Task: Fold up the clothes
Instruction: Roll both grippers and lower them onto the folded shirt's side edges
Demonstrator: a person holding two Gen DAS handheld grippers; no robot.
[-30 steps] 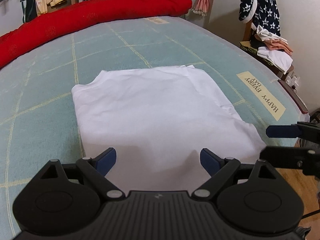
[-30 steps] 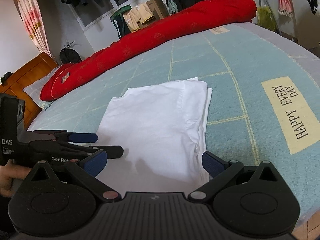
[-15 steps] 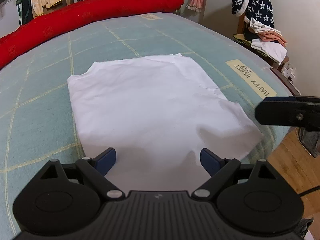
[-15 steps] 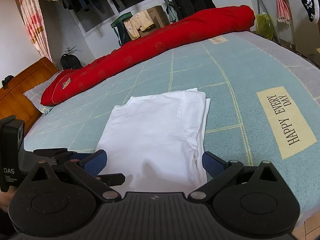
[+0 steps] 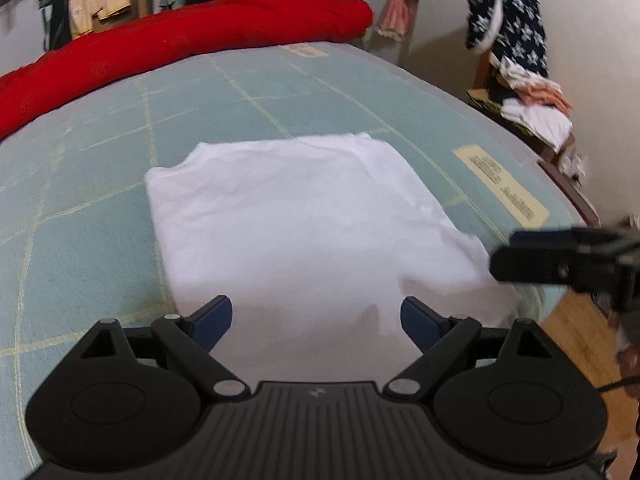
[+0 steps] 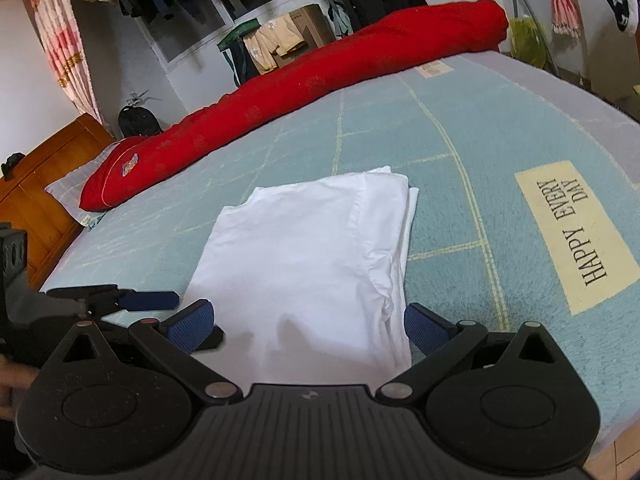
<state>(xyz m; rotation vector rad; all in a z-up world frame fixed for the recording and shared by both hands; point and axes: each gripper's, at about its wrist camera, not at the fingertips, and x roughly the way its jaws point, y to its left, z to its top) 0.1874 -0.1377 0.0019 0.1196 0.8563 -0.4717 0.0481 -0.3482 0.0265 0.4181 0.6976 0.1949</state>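
Observation:
A white garment [image 5: 296,216] [image 6: 308,252] lies folded into a rough rectangle on the light-blue bed cover [image 5: 80,168] [image 6: 472,128]. My left gripper [image 5: 316,318] hovers over the near edge of the garment, open, with nothing between its blue pads. My right gripper [image 6: 308,322] is also open over the near edge, nothing held. In the left wrist view the right gripper's fingers [image 5: 556,258] show at the garment's right corner. The right wrist view shows the left gripper's fingers [image 6: 132,300] at the garment's left corner.
A long red bolster [image 5: 168,52] [image 6: 304,92] runs along the far side of the bed. A chair piled with clothes [image 5: 520,92] stands at the right by the wall. A cream "HAPPY EVERY DAY" label [image 6: 576,236] marks the cover. Wooden floor [image 5: 576,332] shows past the bed edge.
Both grippers stay open and nearly in place. In the left wrist view the right gripper's fingers have shifted up and leftward toward the garment's right corner. The garment lies unchanged.

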